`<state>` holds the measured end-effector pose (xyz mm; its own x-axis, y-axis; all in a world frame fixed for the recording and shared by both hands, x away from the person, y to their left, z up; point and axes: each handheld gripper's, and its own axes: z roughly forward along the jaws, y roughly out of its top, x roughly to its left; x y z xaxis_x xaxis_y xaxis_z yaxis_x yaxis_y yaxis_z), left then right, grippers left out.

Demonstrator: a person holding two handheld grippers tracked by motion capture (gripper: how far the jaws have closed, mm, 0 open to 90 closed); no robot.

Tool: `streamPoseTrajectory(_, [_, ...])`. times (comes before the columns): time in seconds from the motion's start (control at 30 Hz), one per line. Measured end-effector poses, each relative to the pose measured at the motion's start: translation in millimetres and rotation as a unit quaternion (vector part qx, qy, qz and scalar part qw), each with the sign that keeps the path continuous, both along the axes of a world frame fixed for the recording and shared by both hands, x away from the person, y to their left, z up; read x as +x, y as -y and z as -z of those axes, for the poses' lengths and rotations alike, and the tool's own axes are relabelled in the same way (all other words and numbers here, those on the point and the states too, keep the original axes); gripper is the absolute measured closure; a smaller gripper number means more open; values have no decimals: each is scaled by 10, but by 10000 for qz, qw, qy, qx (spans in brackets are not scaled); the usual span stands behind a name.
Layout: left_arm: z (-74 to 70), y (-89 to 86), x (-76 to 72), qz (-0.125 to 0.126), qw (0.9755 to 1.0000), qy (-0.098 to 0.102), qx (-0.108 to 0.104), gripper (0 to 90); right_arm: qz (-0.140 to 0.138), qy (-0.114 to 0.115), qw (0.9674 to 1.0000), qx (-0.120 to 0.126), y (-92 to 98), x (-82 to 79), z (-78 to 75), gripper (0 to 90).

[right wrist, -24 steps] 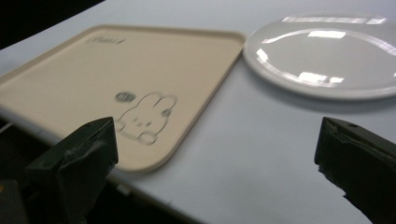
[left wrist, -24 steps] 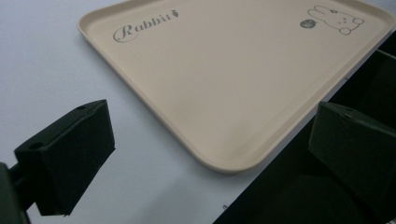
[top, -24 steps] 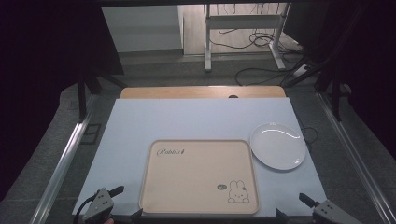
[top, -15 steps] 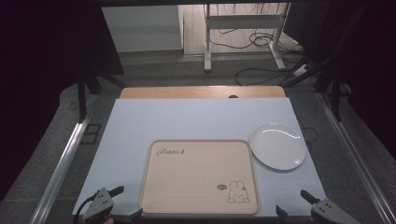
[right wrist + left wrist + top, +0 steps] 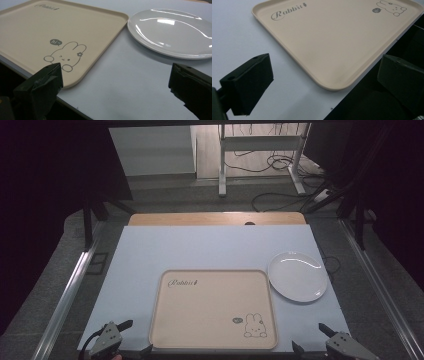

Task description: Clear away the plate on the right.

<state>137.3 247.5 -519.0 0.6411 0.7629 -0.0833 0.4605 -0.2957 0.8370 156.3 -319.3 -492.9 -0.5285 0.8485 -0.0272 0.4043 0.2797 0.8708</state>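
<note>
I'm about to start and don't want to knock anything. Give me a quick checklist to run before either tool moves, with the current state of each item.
1. Left tool open and holding nothing: ok.
2. Right tool open and holding nothing: ok.
3. Tray lies flat with nothing on it: ok.
4. Plate bare and right side up: ok.
5. Gap between plate and tray: cannot tell; their rims sit very close at the tray's far right corner.
6. Tray fully on the table: ok, though its near edge sits close to the table's edge.

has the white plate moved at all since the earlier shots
No. The white plate lies where it did, just off the beige tray's far right corner on the table, with the same slim gap.
</note>
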Motion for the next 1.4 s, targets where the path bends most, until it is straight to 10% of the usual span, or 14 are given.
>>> streamPoseTrajectory(0.77, [2,13,7,48,10000,-28,44,0,-116,-15,9983,-566,-75,135,-6,0])
streamPoseTrajectory(1.4, [3,18,8,45,10000,-36,67,0,-65,-128,9997,-201,-37,303,-14,0])
